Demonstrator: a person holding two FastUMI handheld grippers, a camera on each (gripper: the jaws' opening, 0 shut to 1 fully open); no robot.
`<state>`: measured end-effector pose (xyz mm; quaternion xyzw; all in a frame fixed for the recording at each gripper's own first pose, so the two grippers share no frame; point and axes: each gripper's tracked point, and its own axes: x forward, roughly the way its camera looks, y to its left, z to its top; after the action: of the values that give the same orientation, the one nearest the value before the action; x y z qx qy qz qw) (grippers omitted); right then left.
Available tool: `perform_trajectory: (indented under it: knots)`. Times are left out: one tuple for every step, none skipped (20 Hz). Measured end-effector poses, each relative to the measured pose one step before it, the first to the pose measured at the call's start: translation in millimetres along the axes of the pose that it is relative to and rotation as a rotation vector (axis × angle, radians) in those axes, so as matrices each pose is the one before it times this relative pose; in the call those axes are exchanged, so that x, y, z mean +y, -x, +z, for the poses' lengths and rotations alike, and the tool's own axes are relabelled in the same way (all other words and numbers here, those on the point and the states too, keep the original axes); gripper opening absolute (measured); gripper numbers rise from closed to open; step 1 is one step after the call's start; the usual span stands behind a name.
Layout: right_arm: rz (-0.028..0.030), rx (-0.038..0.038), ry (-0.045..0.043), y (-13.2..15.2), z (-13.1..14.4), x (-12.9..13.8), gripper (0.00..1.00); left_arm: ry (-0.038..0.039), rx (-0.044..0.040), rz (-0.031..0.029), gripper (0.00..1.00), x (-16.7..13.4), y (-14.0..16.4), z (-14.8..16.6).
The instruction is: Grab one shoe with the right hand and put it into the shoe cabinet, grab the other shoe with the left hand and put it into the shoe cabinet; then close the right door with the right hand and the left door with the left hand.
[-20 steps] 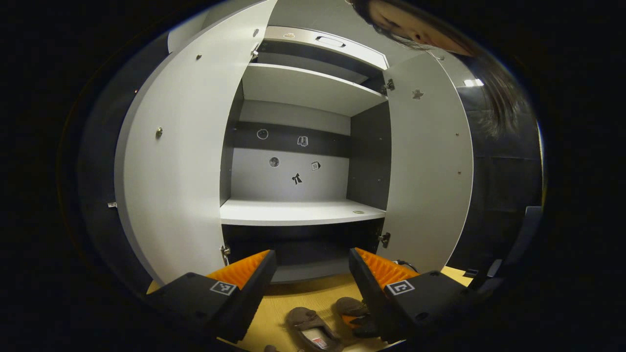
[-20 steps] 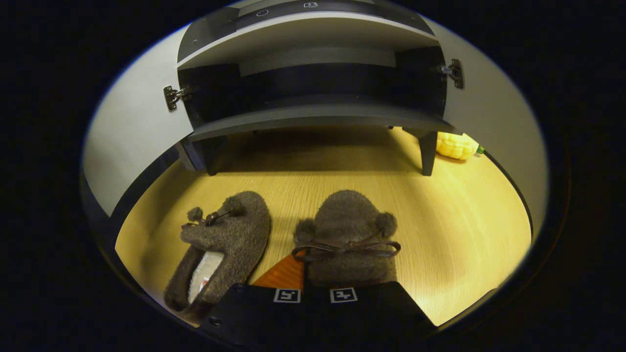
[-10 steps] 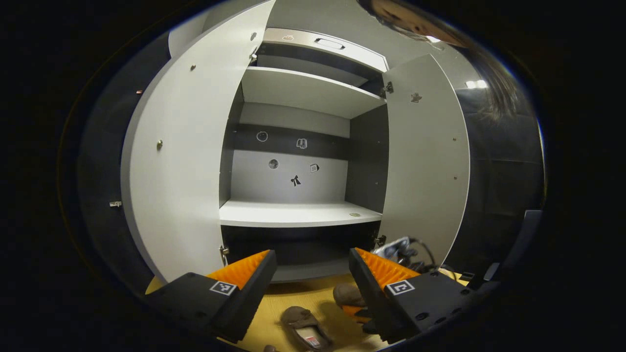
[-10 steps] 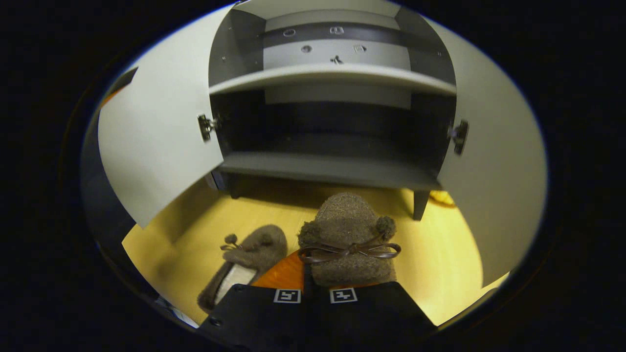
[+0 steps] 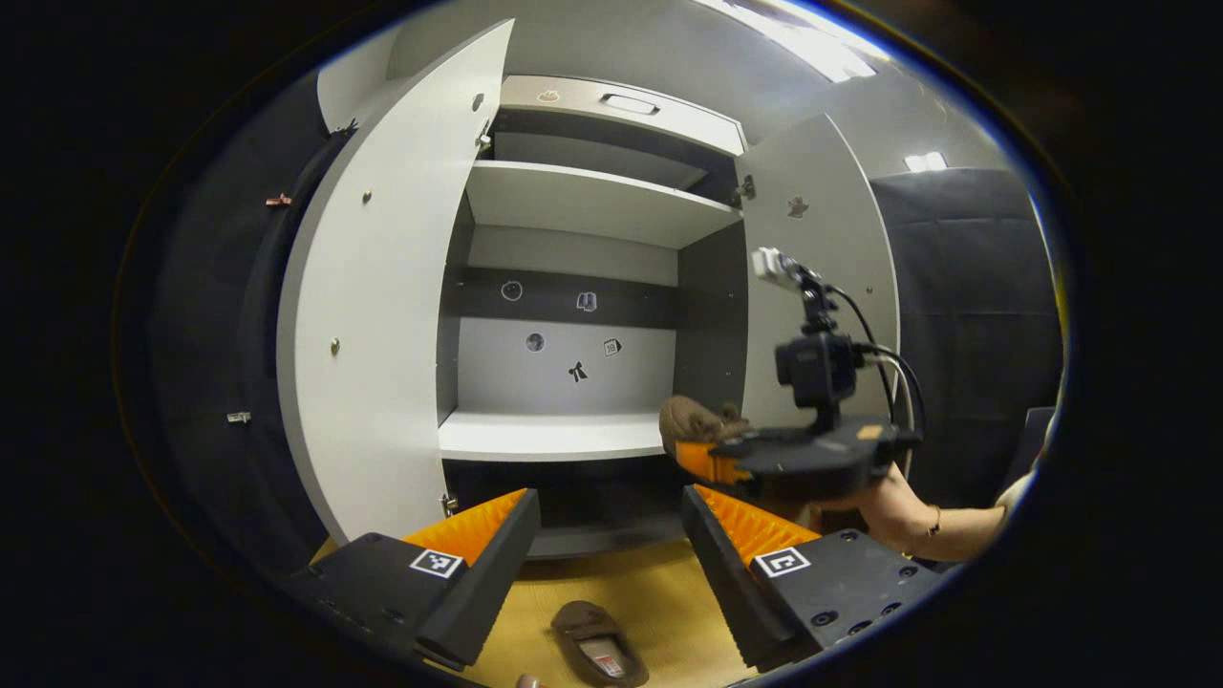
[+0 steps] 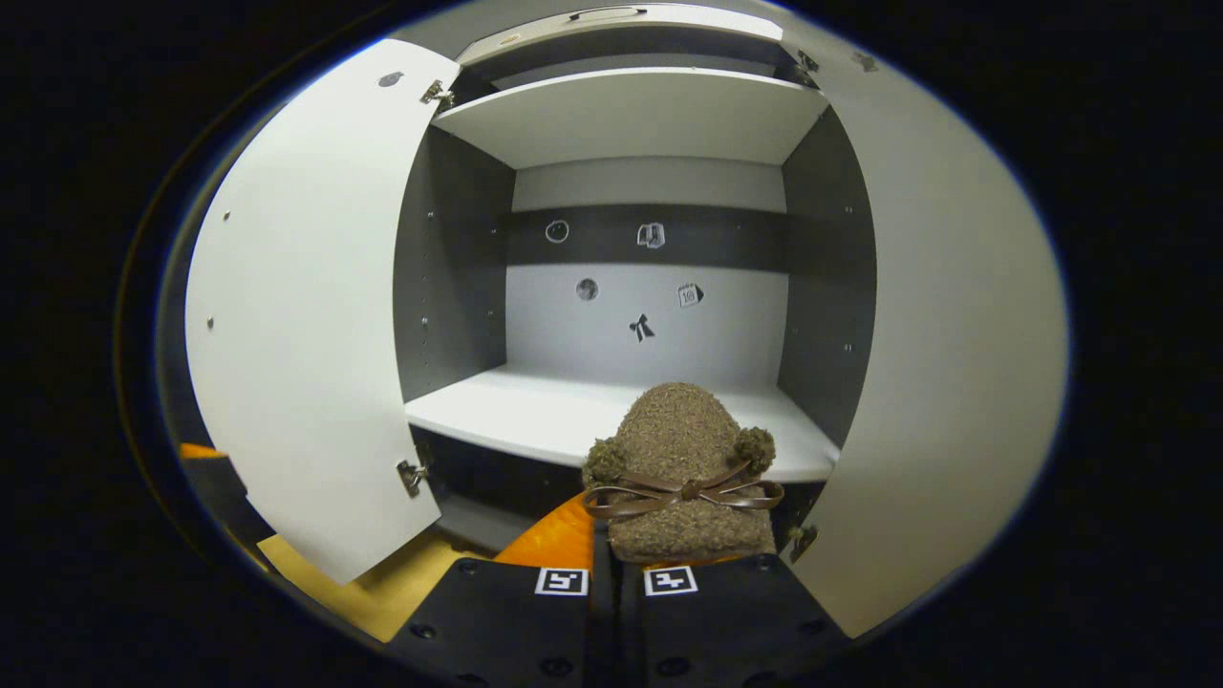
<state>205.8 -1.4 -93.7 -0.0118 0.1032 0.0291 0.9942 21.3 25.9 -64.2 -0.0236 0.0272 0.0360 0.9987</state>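
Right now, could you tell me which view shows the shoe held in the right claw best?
The right gripper view: the held shoe sits close and central, toe and bow plain, before the middle shelf. The left gripper view shows it small and farther off, partly hidden by the right claw.

A: Floor status?
B: Wooden floor (image 5: 659, 597) carries the shoe cabinet (image 5: 573, 239) on its legs, plus one brown slipper (image 5: 597, 642) lying loose at the near edge.
A: Shelves?
B: Middle shelf (image 6: 535, 411) is white with bare surface showing, upper shelf (image 6: 631, 115) above it. Bottom shelf (image 5: 592, 535) is dark.
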Motion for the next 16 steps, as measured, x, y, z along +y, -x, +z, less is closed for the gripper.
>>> perform_trajectory:
  knots:
    - [-0.00161,-0.00575,0.00463,-11.84,13.93,-1.81,0.07,-0.00421,-0.00078,0.00075,0.95,-1.16,0.26,0.88]
    - [-0.00198,-0.01135,-0.00509,-12.66,12.63,-1.51,0.07,-0.00075,0.00013,-0.00023,0.95,-1.38,0.09,1.19]
    - [0.00021,-0.00752,-0.01334,-12.53,12.83,-1.04,0.07,0.00207,0.00065,0.00102,0.95,-0.58,0.15,0.34]
    - [0.00077,-0.00708,-0.01974,-13.59,11.38,-0.48,0.07,0.00379,0.00297,0.00179,0.95,-0.23,0.12,0.33]
    - [-0.00035,-0.00633,-0.01848,-13.89,10.97,-0.57,0.07,0.00461,0.0038,0.00363,0.95,0.8,-0.09,-1.01]
    - [-0.00124,0.00239,-0.01063,-14.15,7.19,-0.85,0.07,0.005,0.00442,0.00397,0.95,0.67,0.01,-0.89]
    - [-0.00609,0.00674,-0.00696,-15.05,7.18,-2.31,0.07,0.00596,0.00651,0.00543,0.95,2.13,-0.02,-2.65]
    - [-0.00554,0.00596,-0.00788,-12.78,4.27,-2.91,0.06,0.00629,0.00939,0.00651,0.95,2.43,-0.25,-2.48]
    - [-0.00155,0.02134,-0.01381,-12.18,2.08,-2.27,0.07,0.00493,0.00897,0.00876,0.95,2.92,-0.23,-3.29]
    - [-0.00521,0.02286,-0.0193,-14.17,1.29,-2.42,0.07,0.00373,0.00728,0.01028,0.95,3.51,0.32,-1.97]
    - [-0.00697,0.01846,-0.01732,-12.74,0.5,-3.0,0.06,0.00393,0.00753,0.01084,0.95,4.03,-0.04,-3.18]
    - [-0.00907,0.01243,-0.01342,-10.62,0.96,-3.38,0.06,0.00327,0.0064,0.01036,0.95,4.13,0.04,-2.37]
    - [-0.00742,0.01675,-0.01308,-10.78,-0.91,-2.85,0.06,0.0018,0.00729,0.01083,0.95,3.88,-0.64,-2.92]
    - [-0.00537,0.01006,-0.01485,-10.08,1.35,-2.46,0.06,0.00138,0.00985,0.01068,0.95,3.99,-0.65,-3.14]
    - [-0.00493,0.00772,-0.01529,-12.31,0.3,-2.92,0.06,0.00212,0.01295,0.01204,0.95,4.58,-1.37,-4.78]
    - [-0.00917,0.01497,-0.01404,-12.71,-3.32,-3.25,0.06,0.00215,0.0097,0.00803,0.95,3.02,-0.83,-2.52]
